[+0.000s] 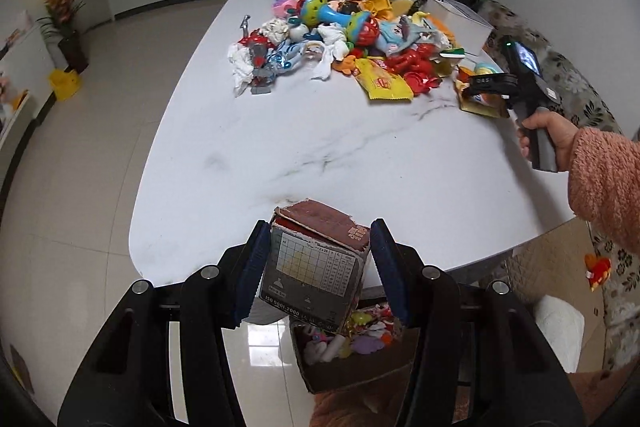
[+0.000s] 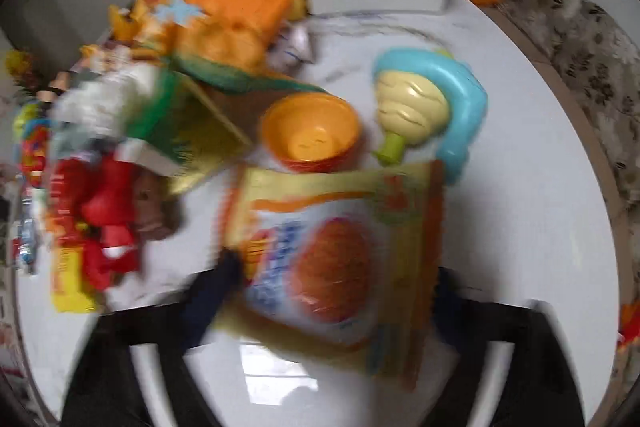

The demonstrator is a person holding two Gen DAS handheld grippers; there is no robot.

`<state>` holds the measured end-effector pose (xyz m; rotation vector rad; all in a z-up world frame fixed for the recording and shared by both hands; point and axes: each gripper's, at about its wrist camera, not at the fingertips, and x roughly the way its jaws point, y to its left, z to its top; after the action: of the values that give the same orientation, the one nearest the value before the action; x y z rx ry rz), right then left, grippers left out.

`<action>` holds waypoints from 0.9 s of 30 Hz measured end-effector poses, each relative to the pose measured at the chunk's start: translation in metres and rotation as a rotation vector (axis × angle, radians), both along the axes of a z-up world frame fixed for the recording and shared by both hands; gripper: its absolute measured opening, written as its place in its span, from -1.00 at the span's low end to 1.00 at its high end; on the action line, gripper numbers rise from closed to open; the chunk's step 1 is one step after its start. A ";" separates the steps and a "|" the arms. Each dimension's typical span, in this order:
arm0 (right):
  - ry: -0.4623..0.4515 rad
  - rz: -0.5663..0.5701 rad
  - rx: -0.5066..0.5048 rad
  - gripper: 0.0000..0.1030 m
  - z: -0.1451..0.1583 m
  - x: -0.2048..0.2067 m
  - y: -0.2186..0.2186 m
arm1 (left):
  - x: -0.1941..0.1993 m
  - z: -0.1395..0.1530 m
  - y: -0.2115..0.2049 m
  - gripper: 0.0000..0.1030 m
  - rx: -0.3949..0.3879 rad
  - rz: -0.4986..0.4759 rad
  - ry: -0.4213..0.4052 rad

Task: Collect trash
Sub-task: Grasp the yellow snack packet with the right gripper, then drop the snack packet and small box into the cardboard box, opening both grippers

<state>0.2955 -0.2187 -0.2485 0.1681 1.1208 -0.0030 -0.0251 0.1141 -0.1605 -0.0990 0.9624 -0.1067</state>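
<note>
My left gripper is shut on a torn small cardboard box with a printed chart, held above the near edge of the white marble table. Below it a brown cardboard bin on the floor holds colourful trash. My right gripper is shut on a yellow snack wrapper with a round orange picture; that view is blurred. In the left wrist view the right gripper is at the table's right edge, holding the wrapper.
A pile of toys and trash covers the far table, with a yellow wrapper and crumpled tissues. A white box stands at the right. An orange bowl and a blue-and-cream toy lie just past the held wrapper.
</note>
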 end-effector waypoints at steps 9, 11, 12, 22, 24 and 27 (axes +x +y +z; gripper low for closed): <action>-0.086 0.109 0.255 -0.44 0.054 -0.081 -0.013 | 0.001 0.009 -0.032 0.00 -0.021 -0.097 -0.025; -0.105 0.200 0.226 -0.44 0.071 -0.113 -0.004 | -0.002 0.009 -0.042 0.00 -0.025 -0.129 -0.027; -0.114 0.243 0.213 -0.44 0.078 -0.131 0.001 | -0.004 0.009 -0.048 0.00 -0.031 -0.152 -0.025; 0.000 0.492 0.154 -0.44 0.050 -0.292 0.029 | -0.058 -0.040 -0.092 0.00 -0.114 -0.326 0.105; 0.042 0.501 0.153 -0.44 0.027 -0.315 0.033 | -0.067 -0.063 -0.099 0.00 -0.124 -0.336 0.152; 0.126 0.487 0.139 -0.44 -0.025 -0.337 0.036 | -0.072 -0.111 -0.109 0.00 -0.133 -0.320 0.227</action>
<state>-0.0414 -0.1829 -0.2733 0.0146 1.2651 0.5045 -0.0967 0.0049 -0.2711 -0.0799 1.1927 -0.4630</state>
